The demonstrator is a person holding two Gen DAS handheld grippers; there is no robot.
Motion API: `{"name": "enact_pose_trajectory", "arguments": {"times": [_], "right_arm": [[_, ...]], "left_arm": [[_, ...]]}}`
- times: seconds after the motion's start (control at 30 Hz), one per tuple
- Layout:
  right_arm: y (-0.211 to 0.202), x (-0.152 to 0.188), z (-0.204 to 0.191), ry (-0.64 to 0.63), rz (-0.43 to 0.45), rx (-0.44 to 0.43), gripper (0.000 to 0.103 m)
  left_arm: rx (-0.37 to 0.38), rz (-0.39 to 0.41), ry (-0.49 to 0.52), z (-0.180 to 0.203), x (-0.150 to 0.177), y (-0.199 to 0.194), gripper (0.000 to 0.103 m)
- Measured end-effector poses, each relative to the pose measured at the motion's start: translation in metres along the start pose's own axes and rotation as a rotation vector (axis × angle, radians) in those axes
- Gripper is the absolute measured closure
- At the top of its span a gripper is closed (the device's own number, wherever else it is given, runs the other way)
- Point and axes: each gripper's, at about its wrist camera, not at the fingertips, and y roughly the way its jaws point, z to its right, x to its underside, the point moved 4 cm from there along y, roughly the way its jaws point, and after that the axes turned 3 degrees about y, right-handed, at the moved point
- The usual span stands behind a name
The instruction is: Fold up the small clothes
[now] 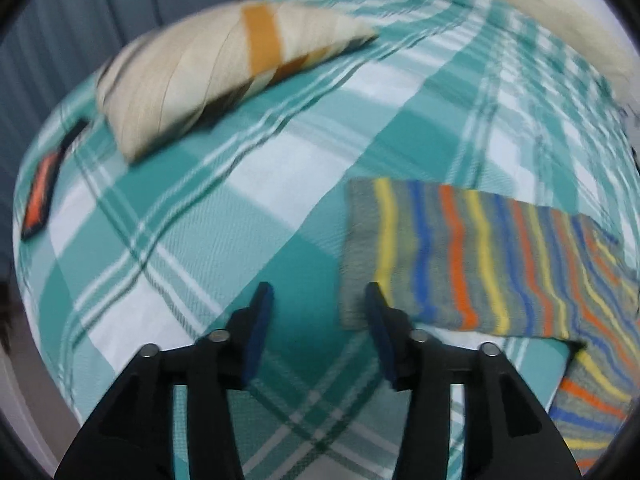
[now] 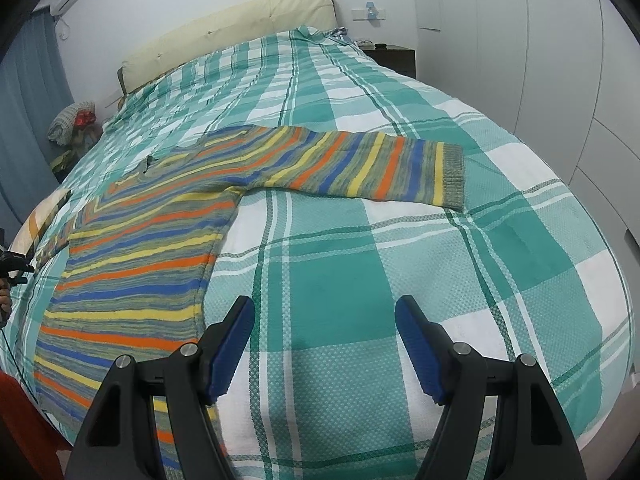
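A bed (image 2: 400, 128) under a teal-and-white plaid cover carries the striped sweater (image 2: 152, 240), laid flat toward its left side, one sleeve (image 2: 360, 168) stretched right. The left gripper (image 1: 316, 292) hangs spread beside the other sleeve's cuff (image 1: 360, 248), nothing between its jaws; the right gripper (image 2: 324, 308) is spread over bare cover. Each sleeve likely wants a cuff-edge pinch, folded straight across the grey, yellow, blue and orange knit.

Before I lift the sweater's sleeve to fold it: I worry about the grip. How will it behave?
The sleeve lies flat and limp on the bedspread, so it would probably droop from one pinch point. Its ribbed knit cuff looks grippy, unlikely to slip. Being joined to the sweater, it may drag the body along.
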Motion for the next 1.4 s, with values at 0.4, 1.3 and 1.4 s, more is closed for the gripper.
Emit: {"name": "enact_pose_trajectory", "arguments": {"times": [0.4,1.3,1.4], "right_arm": [[0.004,0.004,-0.014,-0.058,-0.007,0.033,0.031],[0.014,0.089,-0.141,-0.354,-0.270,-0.047,0.031],[0.015,0.104,-0.135,-0.349,-0.290,-0.032,0.028]], "left_arm": [[-0.099,-0.076,0.116,0.018,-0.012,0.060,0.002],[0.232,-0.038,0.681,0.157,0.278,-0.100,0.003],[0.235,-0.062,0.687,0.158,0.277,-0.102,0.002]]}}
